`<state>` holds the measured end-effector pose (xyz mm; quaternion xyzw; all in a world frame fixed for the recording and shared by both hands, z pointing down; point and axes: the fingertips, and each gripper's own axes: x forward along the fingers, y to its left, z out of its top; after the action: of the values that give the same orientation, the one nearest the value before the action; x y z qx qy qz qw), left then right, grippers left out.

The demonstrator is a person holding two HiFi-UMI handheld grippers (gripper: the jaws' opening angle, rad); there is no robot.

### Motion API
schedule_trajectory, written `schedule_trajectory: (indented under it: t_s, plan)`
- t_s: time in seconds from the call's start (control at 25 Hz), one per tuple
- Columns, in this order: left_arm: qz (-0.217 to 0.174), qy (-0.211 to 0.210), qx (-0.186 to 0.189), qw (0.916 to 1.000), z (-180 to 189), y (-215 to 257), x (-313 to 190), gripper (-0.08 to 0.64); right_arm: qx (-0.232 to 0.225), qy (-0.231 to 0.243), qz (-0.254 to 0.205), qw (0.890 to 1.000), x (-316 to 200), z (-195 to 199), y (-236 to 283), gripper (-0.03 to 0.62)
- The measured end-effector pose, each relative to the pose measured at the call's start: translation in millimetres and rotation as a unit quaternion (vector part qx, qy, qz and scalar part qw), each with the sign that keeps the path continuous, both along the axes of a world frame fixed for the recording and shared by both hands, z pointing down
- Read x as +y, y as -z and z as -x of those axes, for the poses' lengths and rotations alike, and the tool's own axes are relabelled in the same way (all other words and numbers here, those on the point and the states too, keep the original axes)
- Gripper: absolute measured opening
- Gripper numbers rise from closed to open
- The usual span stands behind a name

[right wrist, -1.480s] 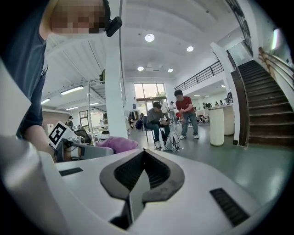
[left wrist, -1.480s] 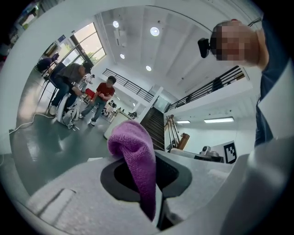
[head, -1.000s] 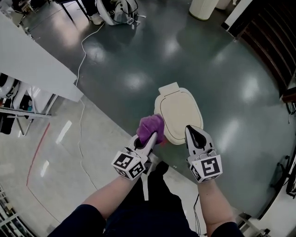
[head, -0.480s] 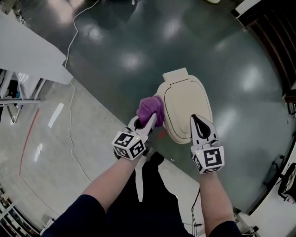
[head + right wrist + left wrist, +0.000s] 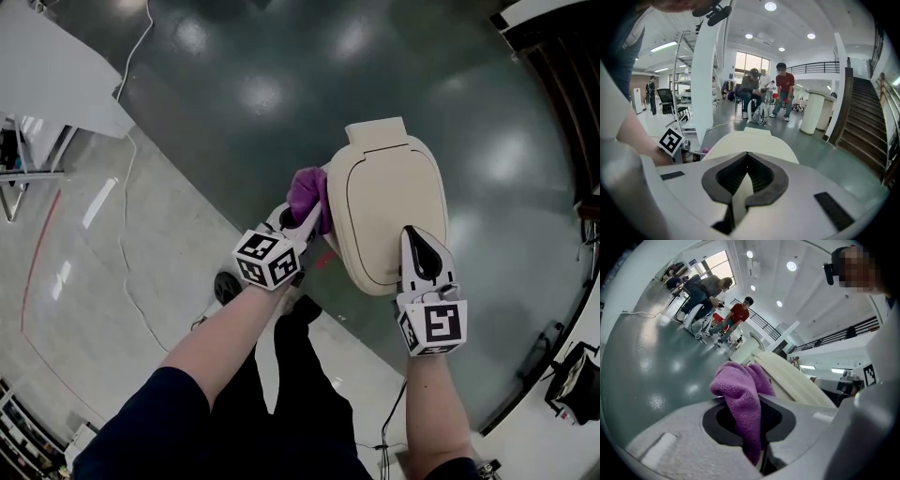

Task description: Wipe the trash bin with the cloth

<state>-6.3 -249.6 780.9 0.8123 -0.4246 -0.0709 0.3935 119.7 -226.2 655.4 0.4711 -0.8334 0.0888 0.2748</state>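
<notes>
Head view: nearest the person, the right tongs (image 5: 416, 242) are clenched on nothing, their tip over the near edge of the trash bin (image 5: 389, 202). Whether the tip touches the closed top I cannot tell. The right gripper view confirms the right tongs (image 5: 743, 187) have both jaws pressed together, with the cream bin (image 5: 750, 143) just beyond.

A little farther out, the left tongs (image 5: 315, 214) are clamped on the purple cloth (image 5: 306, 190). It bunches past the jaws and lies against the bin's upper left side, just under the rim. In the left gripper view the cloth (image 5: 740, 394) hangs through the jaws, with the trash bin (image 5: 787, 376) right behind it.

The bin stands on the dark green floor (image 5: 234, 56), near that floor's edge where paler flooring begins. Far off, a few people (image 5: 766, 91) gather by chairs.

The wiping looks under way on the left flank. Next, the cloth likely needs dragging along the wall with steady pressure, while the right tongs brace the top so the bin does not slide.
</notes>
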Motion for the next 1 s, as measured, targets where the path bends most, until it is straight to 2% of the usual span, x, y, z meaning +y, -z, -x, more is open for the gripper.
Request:
schedule_trajectory:
  t_s: [0.28, 0.68, 0.84, 1.0]
  plan:
    - [0.044, 0.024, -0.001, 0.9988, 0.8, -76.5, -8.8, 0.061, 0.004, 0.012, -0.007, 1.000, 0.8, 3.4, -5.3, 0.011]
    - [0.112, 0.044, -0.047, 0.9917, 2.2, -204.2, -15.9, 0.061, -0.009, 0.034, -0.026, 0.999, 6.5, 6.7, -1.9, 0.011]
    - [0.139, 0.058, -0.053, 0.9872, 0.4, -244.5, -9.9, 0.060, -0.024, 0.034, -0.028, 0.999, 6.6, 5.8, 1.1, 0.011]
    - [0.159, 0.055, -0.065, 0.9837, -4.5, -271.8, -3.6, 0.061, -0.025, 0.035, -0.037, 0.998, 7.5, 5.4, 0.5, 0.011]
